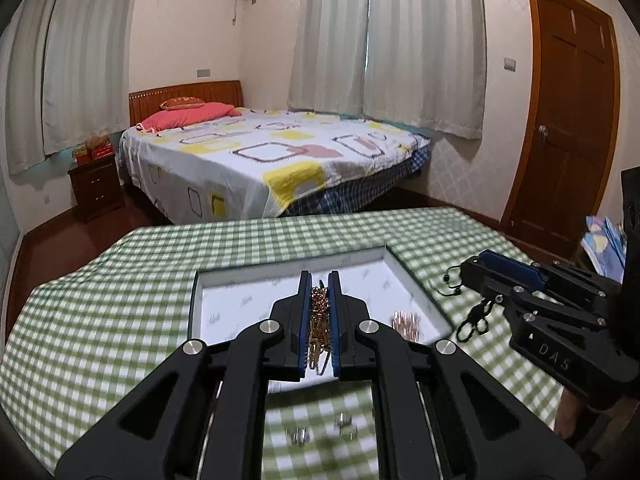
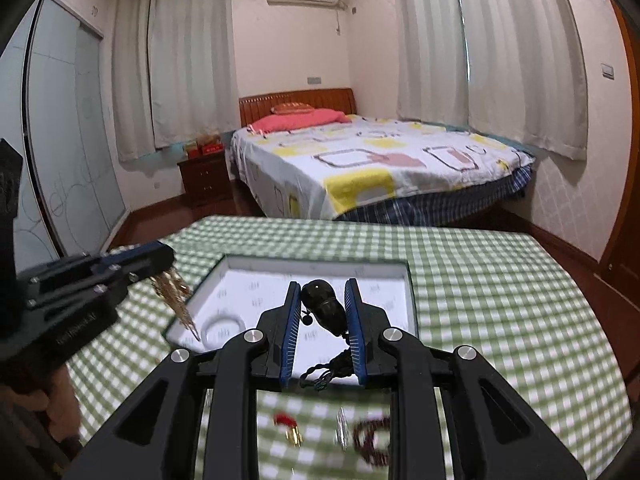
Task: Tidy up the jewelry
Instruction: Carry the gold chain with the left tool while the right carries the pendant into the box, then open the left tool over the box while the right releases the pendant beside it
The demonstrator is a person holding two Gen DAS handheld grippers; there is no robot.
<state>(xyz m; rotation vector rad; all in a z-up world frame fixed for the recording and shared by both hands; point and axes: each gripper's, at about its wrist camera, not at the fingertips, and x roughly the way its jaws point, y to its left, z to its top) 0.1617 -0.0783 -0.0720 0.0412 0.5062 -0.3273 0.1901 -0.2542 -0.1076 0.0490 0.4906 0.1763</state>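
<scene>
Left tool [image 1: 320,280] pinches a fine gold chain [image 1: 319,320] — right tool [image 2: 323,286] clamps a glossy black pendant [image 2: 325,306] on braided cord.

The tray [image 1: 224,312] sits on the table [image 1: 120,280], a beaded bracelet [image 1: 406,324] in its right corner; small rings [image 1: 320,432] lie before it, the bed [image 1: 272,160] stands behind.

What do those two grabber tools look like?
Both the left gripper and the right gripper are black plastic with angular linked arms, round silver bolts and two flat fingers lined with ribbed blue pads. Pale letters mark their sides.
</scene>
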